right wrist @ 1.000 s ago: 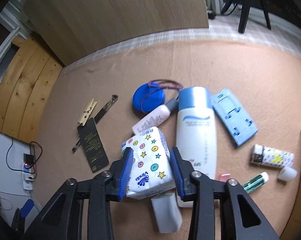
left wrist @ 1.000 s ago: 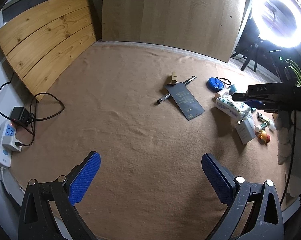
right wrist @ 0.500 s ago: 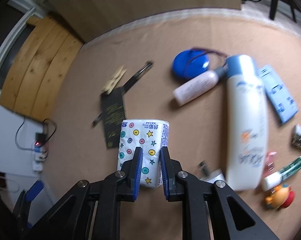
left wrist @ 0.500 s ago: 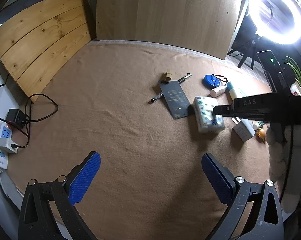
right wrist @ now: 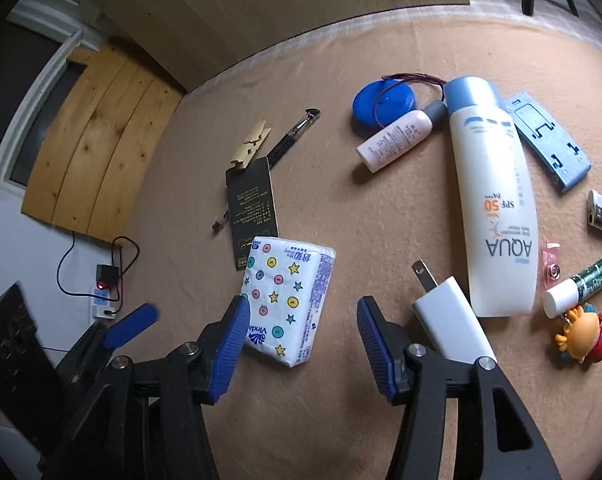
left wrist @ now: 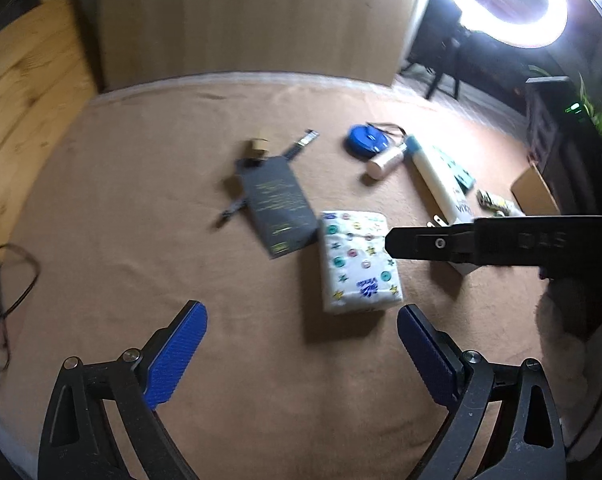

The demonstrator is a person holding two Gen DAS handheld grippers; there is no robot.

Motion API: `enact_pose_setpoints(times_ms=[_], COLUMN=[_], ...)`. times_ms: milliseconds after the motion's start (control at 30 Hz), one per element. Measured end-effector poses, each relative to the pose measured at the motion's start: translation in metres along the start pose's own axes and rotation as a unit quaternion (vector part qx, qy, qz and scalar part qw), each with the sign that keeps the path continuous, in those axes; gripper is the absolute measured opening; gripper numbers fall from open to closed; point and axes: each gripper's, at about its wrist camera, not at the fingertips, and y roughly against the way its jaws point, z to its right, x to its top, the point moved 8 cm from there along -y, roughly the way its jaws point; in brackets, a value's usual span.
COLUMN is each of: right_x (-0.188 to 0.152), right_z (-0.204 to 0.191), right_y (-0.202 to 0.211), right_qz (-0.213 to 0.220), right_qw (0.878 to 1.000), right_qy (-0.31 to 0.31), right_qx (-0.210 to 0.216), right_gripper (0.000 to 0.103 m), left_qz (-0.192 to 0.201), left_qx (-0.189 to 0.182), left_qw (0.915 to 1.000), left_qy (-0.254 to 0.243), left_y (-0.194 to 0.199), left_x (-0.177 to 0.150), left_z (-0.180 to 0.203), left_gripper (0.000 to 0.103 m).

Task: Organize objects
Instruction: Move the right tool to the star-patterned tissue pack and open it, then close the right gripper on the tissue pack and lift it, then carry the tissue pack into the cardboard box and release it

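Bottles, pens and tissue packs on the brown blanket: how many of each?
Bottles: 2, the big sunscreen bottle and the small pink bottle
Pens: 1, the black pen
Tissue packs: 1, the starry tissue pack
Total: 4

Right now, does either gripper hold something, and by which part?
Nothing is held. The right gripper is open, with the tissue pack lying free on the cloth; the left gripper is open too.

Both the left gripper (left wrist: pixel 301 354) and the right gripper (right wrist: pixel 301 342) are matte black frames of triangular cut-out struts, silver screws at the joints, tipped with ribbed blue pads (right wrist: pixel 232 346) — the right one's side is embossed "DAS" in the left wrist view.
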Motion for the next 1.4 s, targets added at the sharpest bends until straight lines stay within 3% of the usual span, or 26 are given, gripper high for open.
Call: enact_pose_setpoints(times_ms=[100, 300, 500, 633, 733, 1033, 1400], right_x=[-0.001, -0.003, -0.002, -0.004, -0.005, -0.014, -0.036], right_z=[-0.001, -0.004, -0.008, -0.011, -0.012, -0.009, 0.057], right_y=[-0.003, -0.015, -0.023, -0.022, -0.016, 0.042, 0.146], right_qz=[-0.007, -0.024, -0.032, -0.034, -0.03, 0.022, 0.106], right_qw=[1.0, 0.999, 0.999, 0.999, 0.999, 1.0, 0.994], right_qy=[-0.009, -0.009, -0.009, -0.004, -0.004, 0.007, -0.035], right_qx=[0.016, 0.027, 0.025, 0.023, 0.026, 0.019, -0.023], right_gripper=[0.05, 0.035, 0.03, 0.025, 0.025, 0.025, 0.025], left_qz=[-0.013, -0.043, -0.063, -0.065, -0.059, -0.025, -0.007], left_qx=[-0.024, -0.065, -0.098, -0.115, -0.108, -0.126, -0.181], left_qw=[0.9996, 0.9968, 0.9931, 0.9912, 0.9924, 0.9915, 0.9799], left_qy=[0.0, -0.014, -0.013, -0.011, -0.013, -0.016, -0.084], left_y=[-0.018, -0.043, -0.058, -0.059, -0.055, -0.018, 0.007], left_x=[0.007, 0.011, 0.013, 0.012, 0.011, 0.018, 0.028], left_z=[0.003, 0.012, 0.024, 0.032, 0.036, 0.07, 0.19], left_gripper=[0.092, 0.081, 0.07, 0.06, 0.059, 0.059, 0.058])
